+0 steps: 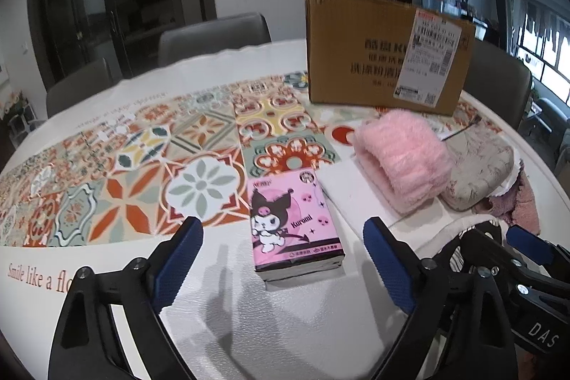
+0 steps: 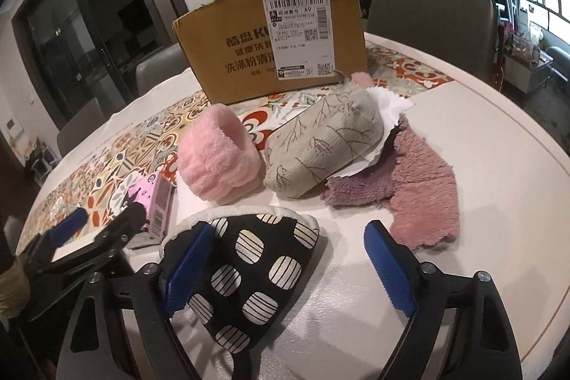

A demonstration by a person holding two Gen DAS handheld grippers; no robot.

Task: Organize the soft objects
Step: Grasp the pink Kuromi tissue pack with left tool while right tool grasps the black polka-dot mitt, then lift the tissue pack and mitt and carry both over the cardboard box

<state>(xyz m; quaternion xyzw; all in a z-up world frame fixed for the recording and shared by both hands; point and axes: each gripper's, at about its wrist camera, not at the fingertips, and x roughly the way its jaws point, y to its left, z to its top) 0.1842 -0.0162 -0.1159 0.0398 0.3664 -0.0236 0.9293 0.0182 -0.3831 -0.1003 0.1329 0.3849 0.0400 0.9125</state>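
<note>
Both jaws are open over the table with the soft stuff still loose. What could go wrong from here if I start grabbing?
1. The right gripper straddles the black dotted fabric pouch off-centre; closing may pinch only an edge, so it droops.
2. The grey branch-print pouch lies on the mauve fuzzy cloth; pulling one may drag the other.
3. The left gripper faces the pink Kuromi tissue pack; a hard squeeze could crush it.

A big brown cardboard box (image 2: 270,48) stands at the back of the round white table (image 2: 473,145) — it has a white label (image 2: 297,31) stuck on. Under it lies a bright patterned mat (image 1: 142,159). Grey chairs (image 1: 213,36) wait behind the table.
</note>
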